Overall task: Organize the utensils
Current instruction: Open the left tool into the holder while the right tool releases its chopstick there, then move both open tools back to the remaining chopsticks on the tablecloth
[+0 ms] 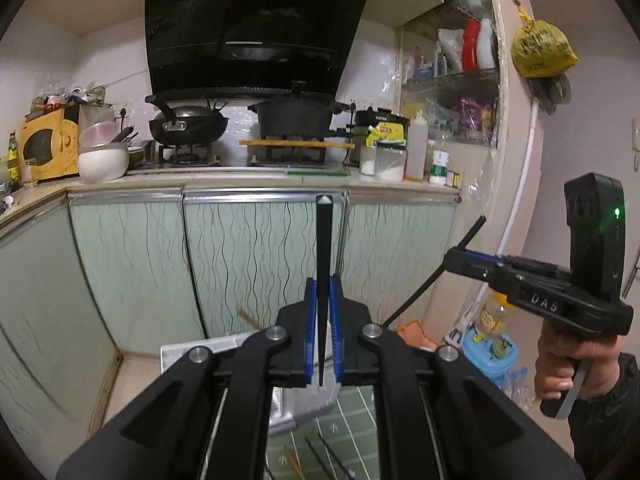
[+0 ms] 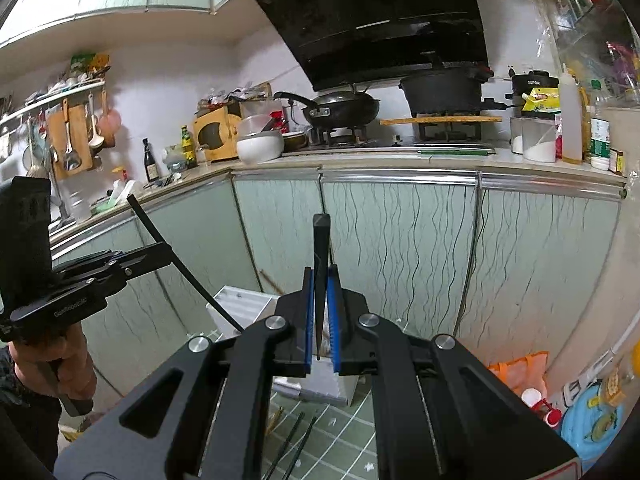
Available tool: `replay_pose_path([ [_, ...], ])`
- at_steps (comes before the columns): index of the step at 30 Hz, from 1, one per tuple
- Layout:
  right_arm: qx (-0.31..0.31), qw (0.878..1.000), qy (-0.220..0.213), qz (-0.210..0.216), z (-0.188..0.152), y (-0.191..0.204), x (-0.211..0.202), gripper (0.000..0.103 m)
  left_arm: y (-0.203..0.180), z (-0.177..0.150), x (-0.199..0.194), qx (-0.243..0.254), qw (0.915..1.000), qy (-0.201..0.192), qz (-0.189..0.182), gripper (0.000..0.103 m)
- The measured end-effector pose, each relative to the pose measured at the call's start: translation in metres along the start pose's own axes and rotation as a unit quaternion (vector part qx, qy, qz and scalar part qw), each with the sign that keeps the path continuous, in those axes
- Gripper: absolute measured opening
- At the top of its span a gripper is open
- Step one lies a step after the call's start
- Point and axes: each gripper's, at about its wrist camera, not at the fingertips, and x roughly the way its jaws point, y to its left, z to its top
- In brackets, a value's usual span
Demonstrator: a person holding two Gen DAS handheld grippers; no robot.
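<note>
I am clamping my left gripper (image 1: 323, 316) tight on a black chopstick (image 1: 322, 264), its square butt pointing up toward the counter edge. My right gripper (image 2: 320, 312) is pinching a second black chopstick (image 2: 320, 264) the same way, blue pads (image 2: 309, 320) pressing both sides. Below me, more black chopsticks (image 2: 294, 444) are lying on the green grid mat (image 2: 344, 436), near a white container (image 2: 244, 304) standing before the pale green cabinet doors (image 1: 256, 256).
</note>
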Motion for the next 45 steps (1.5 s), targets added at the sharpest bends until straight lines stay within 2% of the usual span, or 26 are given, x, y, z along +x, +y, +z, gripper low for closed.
replay_pose_path([
  [8,0.014,1.000,0.003,0.001,0.009,-0.020,0.039,0.006,0.020,0.005,0.047,-0.028,0.9996,-0.002,0.001,0.007],
  [16,0.043,0.999,0.024,0.016,-0.007,-0.041,0.075,0.006,0.036,-0.014,0.083,-0.051,0.9985,0.017,-0.004,0.007],
  [22,0.089,0.994,0.047,0.042,-0.019,-0.058,0.100,0.008,0.043,-0.025,0.101,-0.074,0.9965,0.026,-0.026,0.008],
  [23,0.102,0.992,0.058,0.047,-0.021,-0.063,0.106,0.011,0.044,-0.026,0.103,-0.077,0.9962,0.030,-0.028,0.010],
  [24,0.105,0.992,0.064,0.038,-0.021,-0.065,0.110,0.025,0.044,-0.028,0.105,-0.078,0.9957,0.037,-0.031,0.033],
  [25,0.101,0.992,0.065,0.028,-0.023,-0.066,0.112,0.041,0.043,-0.030,0.104,-0.076,0.9959,0.037,-0.030,0.074],
  [26,0.096,0.993,0.062,0.026,-0.025,-0.066,0.112,0.049,0.042,-0.031,0.101,-0.071,0.9967,0.030,-0.023,0.088],
  [27,0.094,0.993,0.061,0.027,-0.026,-0.066,0.112,0.057,0.040,-0.031,0.095,-0.062,0.9979,0.013,-0.015,0.092],
  [28,0.092,0.994,0.059,0.028,-0.028,-0.066,0.111,0.059,0.037,-0.032,0.091,-0.045,0.9990,0.005,-0.007,0.092],
  [29,0.090,0.994,0.060,0.025,-0.029,-0.067,0.109,0.062,0.034,-0.031,0.089,-0.033,0.9994,0.007,0.002,0.092],
  [31,0.088,0.994,0.062,0.019,-0.031,-0.067,0.107,0.074,0.030,-0.031,0.085,-0.021,0.9996,0.013,0.012,0.092],
  [33,0.081,0.995,0.062,0.017,-0.033,-0.065,0.101,0.076,0.027,-0.032,0.081,-0.016,0.9996,0.019,0.013,0.092],
  [34,0.074,0.995,0.061,0.012,-0.034,-0.063,0.097,0.083,0.026,-0.034,0.077,-0.011,0.9995,0.021,0.018,0.093],
  [36,0.062,0.996,0.059,0.005,-0.035,-0.059,0.090,0.090,0.023,-0.035,0.068,-0.005,0.9994,0.020,0.026,0.096],
  [39,0.043,0.997,0.061,-0.003,-0.037,-0.050,0.079,0.095,0.022,-0.037,0.057,-0.006,0.9992,0.023,0.033,0.098],
  [45,0.014,0.998,0.064,-0.013,-0.040,-0.032,0.055,0.095,0.018,-0.045,0.032,-0.003,0.9985,0.029,0.046,0.099],
])
